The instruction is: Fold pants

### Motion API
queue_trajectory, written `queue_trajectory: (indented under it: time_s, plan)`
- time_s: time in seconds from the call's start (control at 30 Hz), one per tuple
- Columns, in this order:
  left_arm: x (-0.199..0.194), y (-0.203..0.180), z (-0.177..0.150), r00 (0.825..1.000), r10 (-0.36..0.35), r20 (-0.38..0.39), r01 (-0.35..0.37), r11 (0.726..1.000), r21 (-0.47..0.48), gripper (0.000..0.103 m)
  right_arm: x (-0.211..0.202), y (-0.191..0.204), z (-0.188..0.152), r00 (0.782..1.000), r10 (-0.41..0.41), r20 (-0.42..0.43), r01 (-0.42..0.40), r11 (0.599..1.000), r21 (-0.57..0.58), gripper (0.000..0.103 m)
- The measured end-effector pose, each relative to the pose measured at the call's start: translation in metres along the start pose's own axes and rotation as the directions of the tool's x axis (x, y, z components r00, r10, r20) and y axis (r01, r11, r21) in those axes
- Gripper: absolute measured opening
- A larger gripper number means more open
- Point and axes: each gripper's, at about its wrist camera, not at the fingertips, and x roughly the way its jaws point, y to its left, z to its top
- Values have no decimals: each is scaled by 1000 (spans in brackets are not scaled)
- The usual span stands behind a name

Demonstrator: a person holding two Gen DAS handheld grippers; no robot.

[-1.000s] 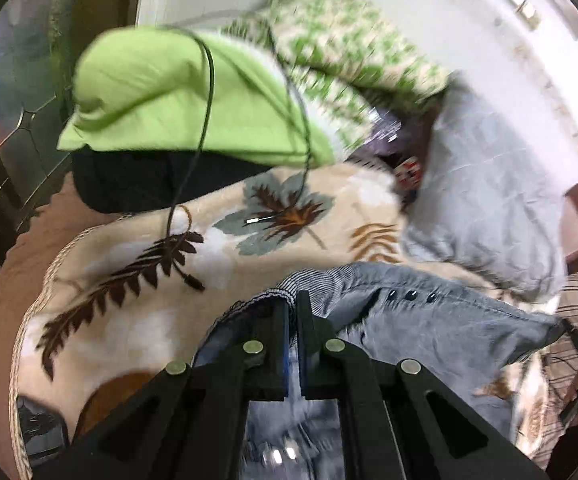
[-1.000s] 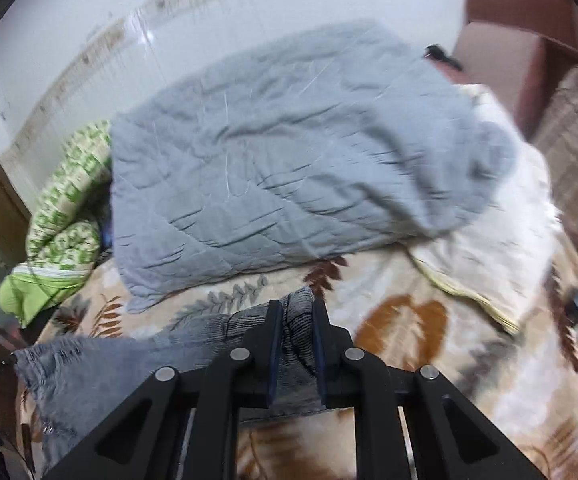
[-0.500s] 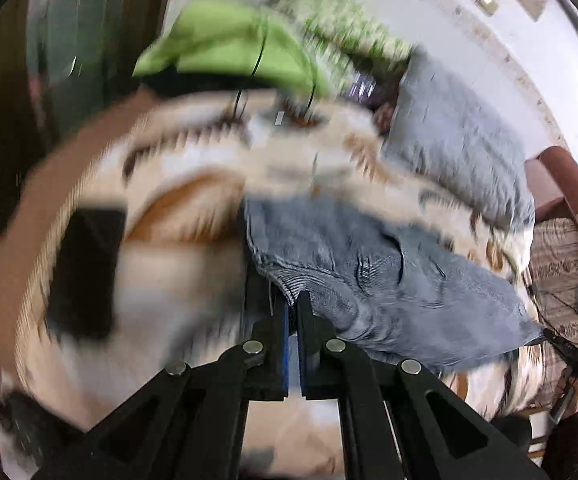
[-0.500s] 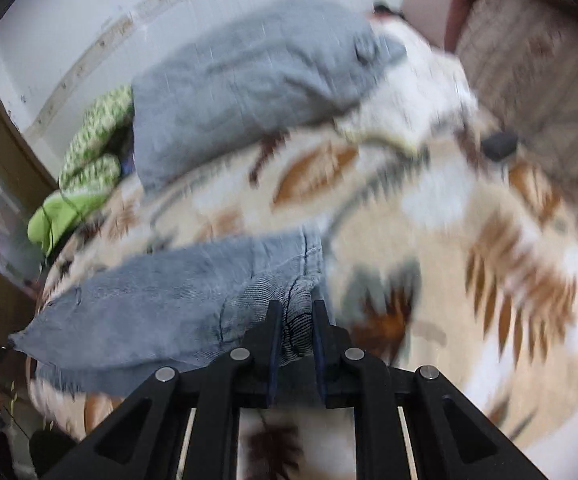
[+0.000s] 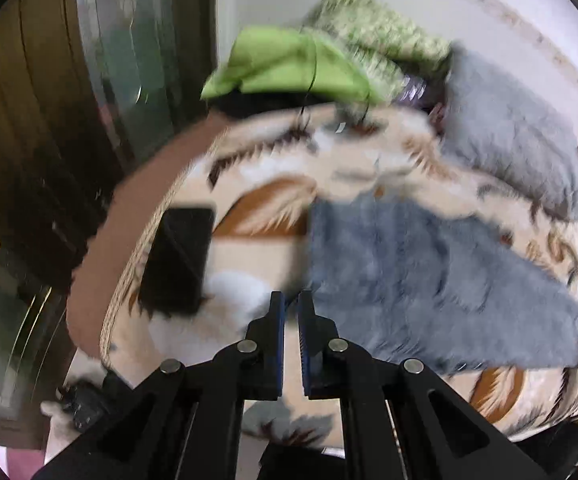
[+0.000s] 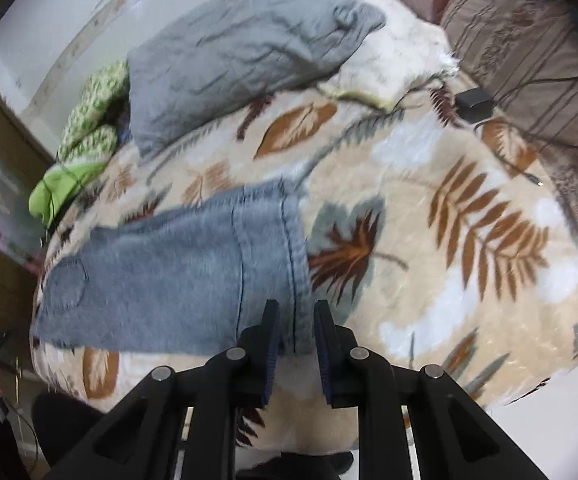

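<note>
No readable text, label, brand or number shows anywhere.

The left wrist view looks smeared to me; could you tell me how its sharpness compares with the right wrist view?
Left wrist view: strong motion blur, so the jeans and the leaf-print blanket are smeared, while the left gripper stays crisp. Right wrist view: milder blur, with the jeans' seams readable and the right gripper sharp. Both views bend straight lines towards the dark fisheye rim.

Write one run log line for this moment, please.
left gripper: open, empty | right gripper: open, empty | jeans: flat on blanket
</note>
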Motion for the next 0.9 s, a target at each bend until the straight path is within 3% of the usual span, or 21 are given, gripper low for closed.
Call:
queue_trajectory:
  time_s: [0.17, 0.3, 0.47, 0.53, 0.6, 0.73, 0.83, 0.9]
  plan:
    - [6, -72, 4, 985, -174, 11, 172, 980, 102, 9, 21, 14, 30, 999, 31, 8, -31, 999, 38, 19]
    - [44, -137, -1, 963, -269, 24, 263, 953, 152, 25, 56, 17, 54, 999, 35, 8, -36, 992, 118, 19]
    - [91, -179, -21, 959, -283, -12, 280, 940, 194, 33, 92, -6, 68, 1000, 25, 5, -26, 964, 266, 19]
    - [110, -186, -27, 963, -268, -37, 270, 942, 201, 38, 101, -12, 70, 998, 66, 7, -65, 951, 301, 20]
    - [120, -186, -31, 969, -242, -52, 247, 945, 216, 39, 109, -14, 70, 995, 104, 3, -100, 943, 318, 28]
    - [125, -184, -33, 971, -234, -51, 239, 945, 221, 40, 126, -13, 66, 987, 155, -31, -136, 933, 333, 47]
    - [122, -184, -31, 972, -234, -38, 236, 946, 222, 40, 132, -12, 64, 986, 160, -45, -134, 928, 348, 49]
    - [120, -186, -28, 972, -235, -22, 234, 946, 224, 40, 125, -12, 65, 984, 176, 22, -172, 921, 350, 45]
